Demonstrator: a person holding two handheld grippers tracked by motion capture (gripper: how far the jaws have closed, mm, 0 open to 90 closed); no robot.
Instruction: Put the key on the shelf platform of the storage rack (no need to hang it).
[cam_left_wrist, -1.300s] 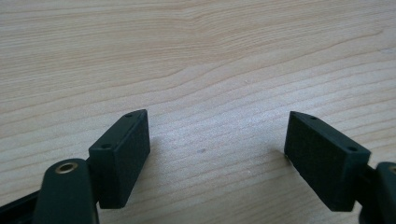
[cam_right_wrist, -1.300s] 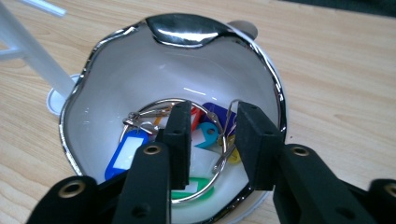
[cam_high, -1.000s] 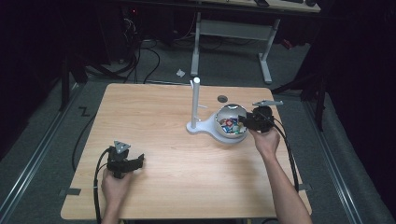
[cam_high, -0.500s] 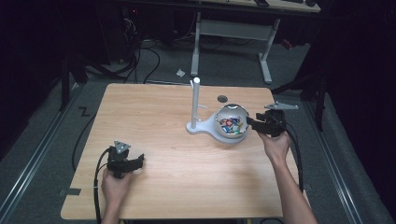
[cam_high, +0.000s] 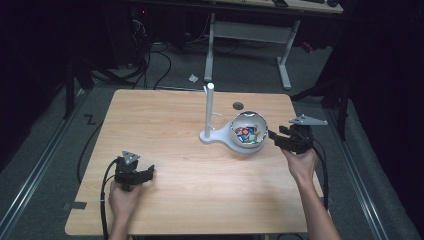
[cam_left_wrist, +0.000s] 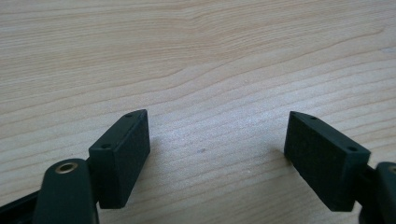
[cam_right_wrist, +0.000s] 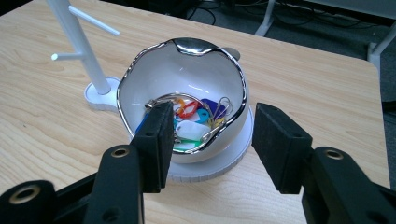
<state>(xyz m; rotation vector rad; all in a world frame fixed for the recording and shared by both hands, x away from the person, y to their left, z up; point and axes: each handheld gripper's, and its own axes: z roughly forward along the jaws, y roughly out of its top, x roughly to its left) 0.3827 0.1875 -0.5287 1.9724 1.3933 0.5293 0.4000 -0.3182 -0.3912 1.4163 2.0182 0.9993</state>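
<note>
A white bowl with a chrome rim (cam_high: 248, 131) (cam_right_wrist: 182, 74) stands right of the table's middle, holding several coloured key tags on rings (cam_right_wrist: 194, 121). Beside it a white peg stand (cam_high: 210, 111) (cam_right_wrist: 77, 44) rises from its round base. My right gripper (cam_high: 280, 137) (cam_right_wrist: 210, 140) hovers just right of the bowl, open and empty, its jaws pointing at the bowl. My left gripper (cam_high: 144, 175) (cam_left_wrist: 217, 154) rests low near the table's front left, open, with bare wood between its jaws.
The wooden table (cam_high: 165, 135) has a small dark round hole (cam_high: 238, 105) behind the bowl. Dark floor with cables and a white desk frame (cam_high: 250, 35) lies beyond the far edge.
My right gripper has pulled back from over the bowl to the right of it. The left gripper has stayed still.
</note>
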